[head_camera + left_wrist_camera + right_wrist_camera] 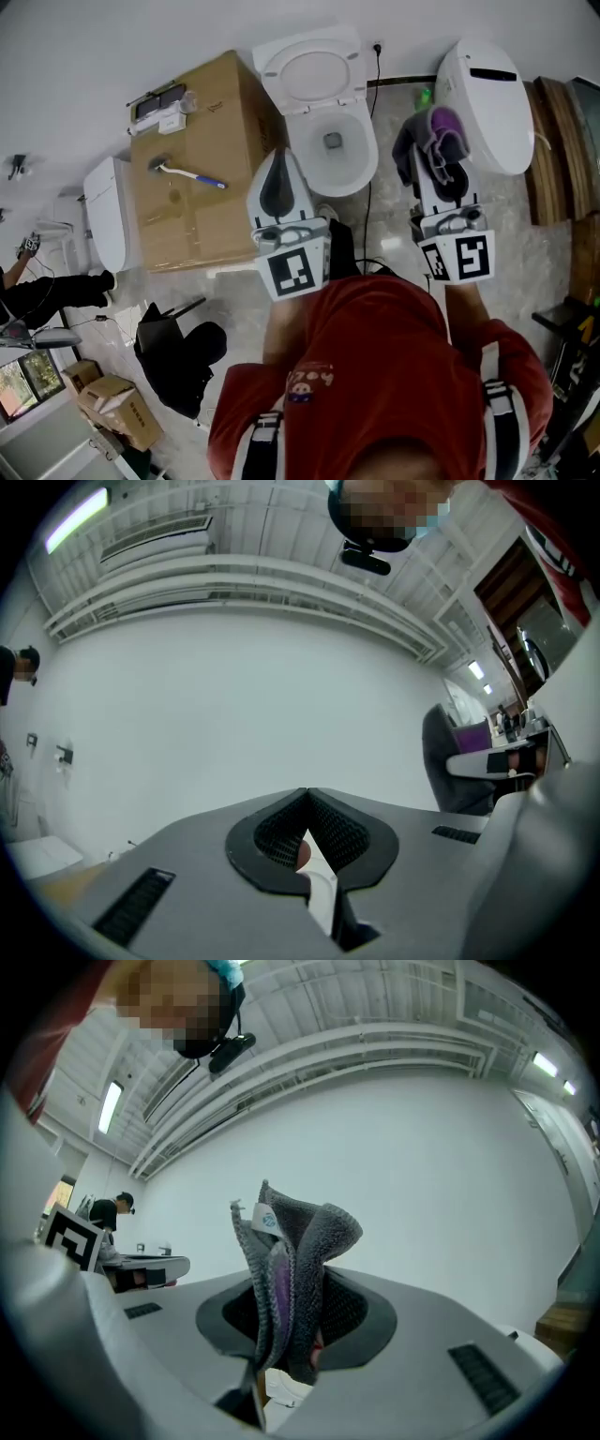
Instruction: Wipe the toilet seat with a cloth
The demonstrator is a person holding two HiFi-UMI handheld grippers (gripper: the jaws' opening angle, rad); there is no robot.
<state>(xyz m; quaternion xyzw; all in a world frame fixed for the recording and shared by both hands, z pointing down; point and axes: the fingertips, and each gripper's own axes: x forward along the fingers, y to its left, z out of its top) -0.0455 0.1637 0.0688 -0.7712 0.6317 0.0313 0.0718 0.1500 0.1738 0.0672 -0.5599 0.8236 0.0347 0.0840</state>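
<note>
A white toilet [367, 155] stands by the far wall with its lid [314, 70] raised and the seat ring around the open bowl. My left gripper [280, 161] is shut and empty, just in front of the bowl's left side; in the left gripper view its jaws [307, 797] meet with nothing between them. My right gripper [441, 159] is shut on a grey and purple cloth [433, 131], to the right of that toilet. The cloth [298, 1232] sticks up out of the closed jaws [291, 1288] in the right gripper view.
A second toilet [487, 98] with its lid down stands right of the cloth. A big cardboard box [220, 122] with a blue-handled brush [192, 174] sits left of the open toilet. Another white toilet [106, 216], a black chair [178, 352] and a small box [120, 405] lie further left.
</note>
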